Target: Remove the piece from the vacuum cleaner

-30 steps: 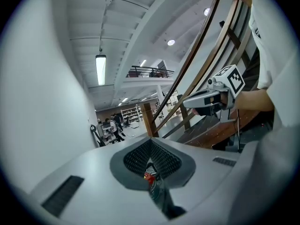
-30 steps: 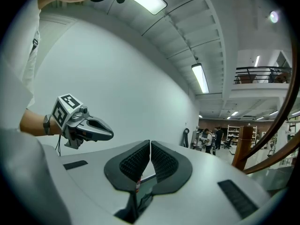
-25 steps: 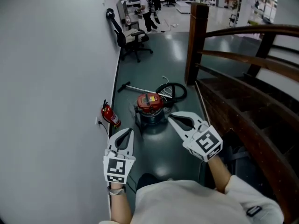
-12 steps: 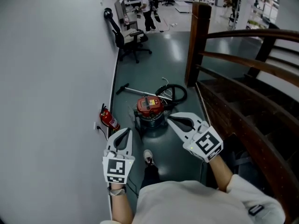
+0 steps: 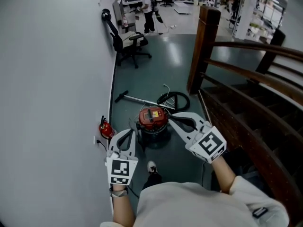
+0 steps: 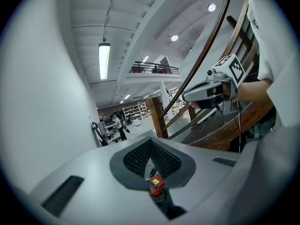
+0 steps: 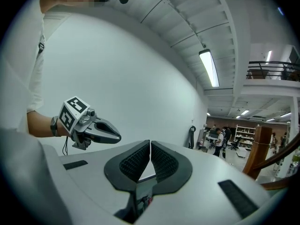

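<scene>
The vacuum cleaner, a red-topped canister on a dark drum, stands on the green floor ahead of me. Its black hose lies coiled behind it, and a metal wand stretches off to the left. My left gripper is shut and empty, held short of the canister at its left. My right gripper, also shut and empty, hovers at the canister's right. In the left gripper view the vacuum cleaner shows small below the closed jaws. Neither gripper touches it.
A red fire extinguisher stands against the grey wall on the left. A wooden newel post and stair railing close off the right. Beyond are an office chair and a person. My shoe is on the floor below.
I have walked forward: the vacuum cleaner and fire extinguisher sit nearer and lower in the head view. Both grippers travelled with me, still shut.
</scene>
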### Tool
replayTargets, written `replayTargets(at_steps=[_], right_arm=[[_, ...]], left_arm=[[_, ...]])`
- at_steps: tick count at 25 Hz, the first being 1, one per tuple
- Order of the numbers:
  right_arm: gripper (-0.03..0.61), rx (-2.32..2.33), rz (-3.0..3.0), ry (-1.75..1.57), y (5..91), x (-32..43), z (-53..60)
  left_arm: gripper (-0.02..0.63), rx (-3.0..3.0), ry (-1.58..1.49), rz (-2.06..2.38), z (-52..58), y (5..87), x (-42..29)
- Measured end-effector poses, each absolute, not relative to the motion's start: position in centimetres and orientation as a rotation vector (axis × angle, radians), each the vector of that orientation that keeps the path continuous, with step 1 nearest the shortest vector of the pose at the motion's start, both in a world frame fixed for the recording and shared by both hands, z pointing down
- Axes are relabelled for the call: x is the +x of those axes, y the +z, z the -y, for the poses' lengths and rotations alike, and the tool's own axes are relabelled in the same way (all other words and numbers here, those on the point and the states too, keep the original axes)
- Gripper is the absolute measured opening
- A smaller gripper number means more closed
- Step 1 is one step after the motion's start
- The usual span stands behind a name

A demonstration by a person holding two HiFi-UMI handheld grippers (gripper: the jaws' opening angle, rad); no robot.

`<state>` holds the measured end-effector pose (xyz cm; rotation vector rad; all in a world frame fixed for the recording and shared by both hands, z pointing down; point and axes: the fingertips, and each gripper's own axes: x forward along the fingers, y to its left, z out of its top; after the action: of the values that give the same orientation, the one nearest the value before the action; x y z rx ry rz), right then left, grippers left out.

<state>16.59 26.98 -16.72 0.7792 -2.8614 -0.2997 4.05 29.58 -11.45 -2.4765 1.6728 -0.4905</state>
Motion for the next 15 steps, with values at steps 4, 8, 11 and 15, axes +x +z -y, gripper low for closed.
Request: replayTargets(at_steps=[4, 8, 11, 15], right_arm=[[0.029, 0.687, 2.809, -0.302, -15.9, 14.7, -24.3], [0.028, 0.66, 2.825, -0.289, -15.8, 13.2, -22.0], [0.028, 0.646, 2.834, -0.301, -15.9, 12.2, -20.9], [0.028, 0.704, 2.882, -0.256, -16.1, 11.7, -19.1]], left_arm=[[0.0, -2.494, -0.489, -1.651, -25.8, -11.8, 2.9], [0.0, -2.507, -0.496, -1.634, -22.8, -12.1, 1.6], [0.0, -2.511, -0.492, -1.631, -21.3, -12.2, 0.8], [0.0, -2.519, -0.495, -1.627, -19.8, -11.8, 0.0]])
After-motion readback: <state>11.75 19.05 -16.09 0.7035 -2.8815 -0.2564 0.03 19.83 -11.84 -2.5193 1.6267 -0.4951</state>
